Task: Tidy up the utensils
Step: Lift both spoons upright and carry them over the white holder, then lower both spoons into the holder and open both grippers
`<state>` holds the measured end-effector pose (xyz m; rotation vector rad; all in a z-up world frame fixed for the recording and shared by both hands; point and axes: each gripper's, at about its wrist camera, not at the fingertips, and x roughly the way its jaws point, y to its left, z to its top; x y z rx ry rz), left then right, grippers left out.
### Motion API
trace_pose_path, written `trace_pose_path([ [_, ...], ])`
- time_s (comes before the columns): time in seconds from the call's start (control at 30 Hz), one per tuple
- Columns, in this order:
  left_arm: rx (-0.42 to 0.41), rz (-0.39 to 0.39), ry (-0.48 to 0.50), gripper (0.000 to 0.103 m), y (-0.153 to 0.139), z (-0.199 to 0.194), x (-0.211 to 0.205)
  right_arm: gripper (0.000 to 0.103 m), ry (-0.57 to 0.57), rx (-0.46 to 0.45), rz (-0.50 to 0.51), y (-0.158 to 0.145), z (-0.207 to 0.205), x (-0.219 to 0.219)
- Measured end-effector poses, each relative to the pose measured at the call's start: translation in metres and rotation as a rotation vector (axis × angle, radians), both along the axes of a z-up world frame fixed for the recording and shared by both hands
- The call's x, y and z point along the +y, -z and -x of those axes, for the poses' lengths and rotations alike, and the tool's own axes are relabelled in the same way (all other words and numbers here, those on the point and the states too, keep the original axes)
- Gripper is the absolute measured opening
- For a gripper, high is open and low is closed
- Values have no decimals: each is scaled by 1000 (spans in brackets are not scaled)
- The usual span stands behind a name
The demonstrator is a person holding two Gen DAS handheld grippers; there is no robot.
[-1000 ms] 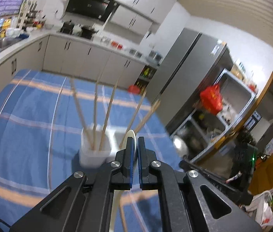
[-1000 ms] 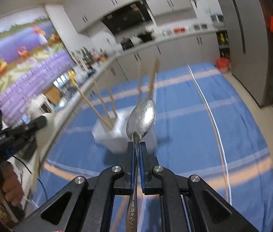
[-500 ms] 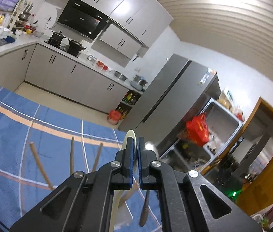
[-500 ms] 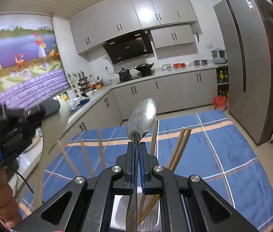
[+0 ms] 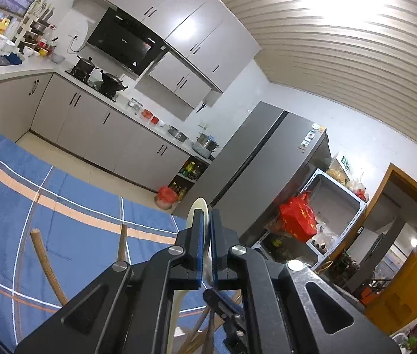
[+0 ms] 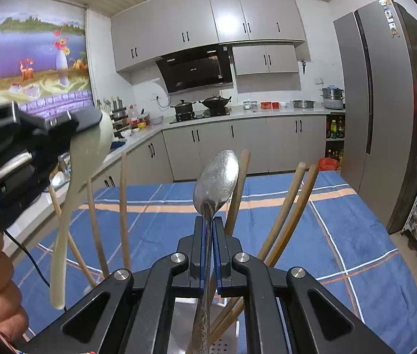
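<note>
Two spoons are in play, one per tool, and seven wooden chopsticks can be counted in the right wrist view: three thin ones leaning at the left, one thick one just behind the metal spoon's bowl, a pair crossing at the right, and one more low beside the handle. The left wrist view shows only two stick tips clearly, with a few more crowded under the fingers at the bottom edge. The white holder they stand in is almost wholly hidden by the right tool's frame; only a perforated patch shows, so which compartment each stick sits in cannot be told. It rests on a bench covered with a blue plaid cloth. The right hand-held gripper is clamped tight on the metal spoon, bowl upward, handle running down out of frame. The left hand-held gripper is likewise closed on the cream spoon, gripping near its bowl, the handle hanging free above the cloth.
</note>
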<state>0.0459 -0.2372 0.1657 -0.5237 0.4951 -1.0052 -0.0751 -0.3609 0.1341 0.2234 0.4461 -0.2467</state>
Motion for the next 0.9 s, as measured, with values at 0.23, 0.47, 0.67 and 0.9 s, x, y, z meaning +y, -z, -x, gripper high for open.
trace_pose_path([
  [0.23,-13,22,-6,3,12,3,4,5,-15,20,16,9,3,8],
  [0.47,-3,-10,-8,3,20,9,8,5,-21,33,24,13,9,11],
  [0.67,7,-38,-21,3,15,16,11,5,-24,57,11,19,14,14],
  [0.9,22,-80,-49,26,4,35,19,28,-31,40,16,16,25,20],
])
